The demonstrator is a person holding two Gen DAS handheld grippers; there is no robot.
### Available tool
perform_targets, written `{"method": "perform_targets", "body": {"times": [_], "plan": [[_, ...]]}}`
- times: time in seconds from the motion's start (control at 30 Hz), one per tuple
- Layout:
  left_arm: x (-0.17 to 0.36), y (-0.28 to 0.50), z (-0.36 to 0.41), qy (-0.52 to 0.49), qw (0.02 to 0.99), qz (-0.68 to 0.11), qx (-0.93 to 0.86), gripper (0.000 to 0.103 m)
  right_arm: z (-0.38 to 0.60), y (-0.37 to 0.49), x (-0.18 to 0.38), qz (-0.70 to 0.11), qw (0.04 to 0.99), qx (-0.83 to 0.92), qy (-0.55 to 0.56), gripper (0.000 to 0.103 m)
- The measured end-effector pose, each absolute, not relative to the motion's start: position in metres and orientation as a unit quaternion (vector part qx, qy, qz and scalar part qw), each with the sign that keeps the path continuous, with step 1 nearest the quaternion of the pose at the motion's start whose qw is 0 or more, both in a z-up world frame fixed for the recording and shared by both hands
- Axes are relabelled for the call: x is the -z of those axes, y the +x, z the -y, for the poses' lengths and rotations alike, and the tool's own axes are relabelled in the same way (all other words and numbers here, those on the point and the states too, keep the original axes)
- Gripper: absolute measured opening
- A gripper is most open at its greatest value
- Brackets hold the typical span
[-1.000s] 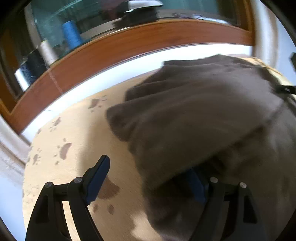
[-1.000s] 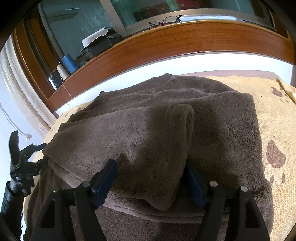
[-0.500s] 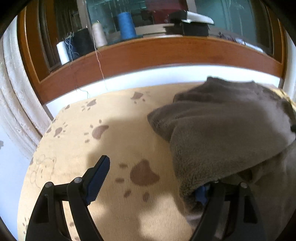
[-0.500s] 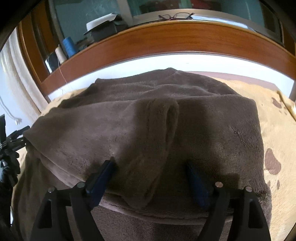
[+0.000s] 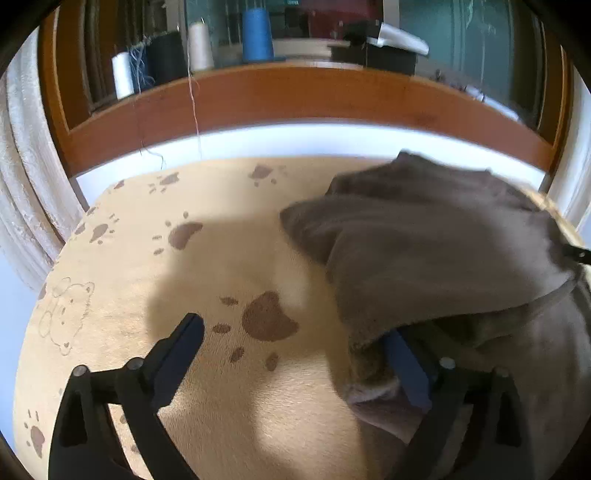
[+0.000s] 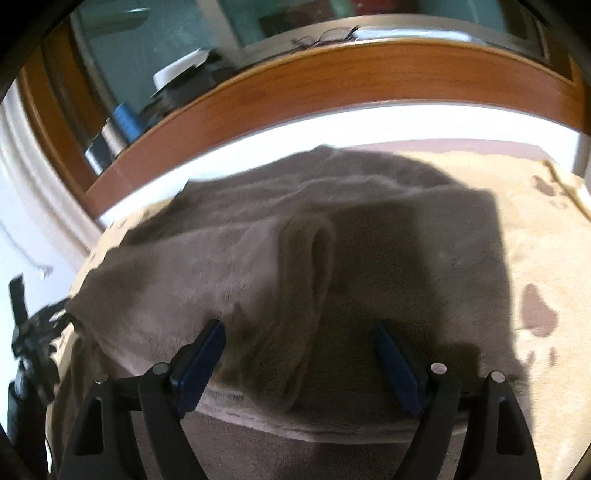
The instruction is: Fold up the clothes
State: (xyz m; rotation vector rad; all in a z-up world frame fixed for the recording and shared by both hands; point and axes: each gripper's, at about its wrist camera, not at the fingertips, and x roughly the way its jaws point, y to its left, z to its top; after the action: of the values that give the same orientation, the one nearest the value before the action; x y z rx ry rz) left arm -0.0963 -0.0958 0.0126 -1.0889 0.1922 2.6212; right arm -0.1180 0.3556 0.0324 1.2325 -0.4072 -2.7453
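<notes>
A brown fleece garment (image 6: 369, 258) lies folded on a cream bedspread (image 5: 184, 280) with brown paw prints. In the right wrist view my right gripper (image 6: 297, 328) stands open over the garment's near edge. A rolled fold of fleece (image 6: 310, 258) lies loose between its blue pads. In the left wrist view my left gripper (image 5: 291, 332) sits at the garment's (image 5: 443, 251) left edge and its jaws are opening. Mostly bedspread lies between them. The fleece edge drapes over the right-hand pad (image 5: 406, 369) without being pinched. The left gripper (image 6: 26, 332) also shows at the right wrist view's left edge.
A wooden window frame (image 5: 295, 96) runs along the back, with thread spools (image 5: 255, 33) and a black box (image 5: 373, 55) on the sill. Glasses (image 6: 328, 35) lie there too. A pale curtain (image 5: 26, 184) hangs at the left. Bare bedspread stretches left of the garment.
My left gripper has slid left off the garment and rolled, so more bedspread shows, and its jaws stand wider. The right gripper's jaws have widened a little around the fold.
</notes>
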Motion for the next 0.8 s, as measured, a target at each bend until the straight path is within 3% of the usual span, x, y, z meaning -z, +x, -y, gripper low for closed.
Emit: {"method": "perform_targets", "body": {"times": [0.33,0.8], "plan": [[-0.035,-0.087,0.02,-0.347,0.209,-0.089,-0.91,0.103,-0.334,-0.141,-0.016,0.029,-0.005,0.892,0.451,0.087],[0.015,-0.115,-0.023,-0.41,0.219,-0.129,-0.876,0.102,-0.329,-0.138,-0.009,0.012,0.0,0.896,0.444,0.095]]}}
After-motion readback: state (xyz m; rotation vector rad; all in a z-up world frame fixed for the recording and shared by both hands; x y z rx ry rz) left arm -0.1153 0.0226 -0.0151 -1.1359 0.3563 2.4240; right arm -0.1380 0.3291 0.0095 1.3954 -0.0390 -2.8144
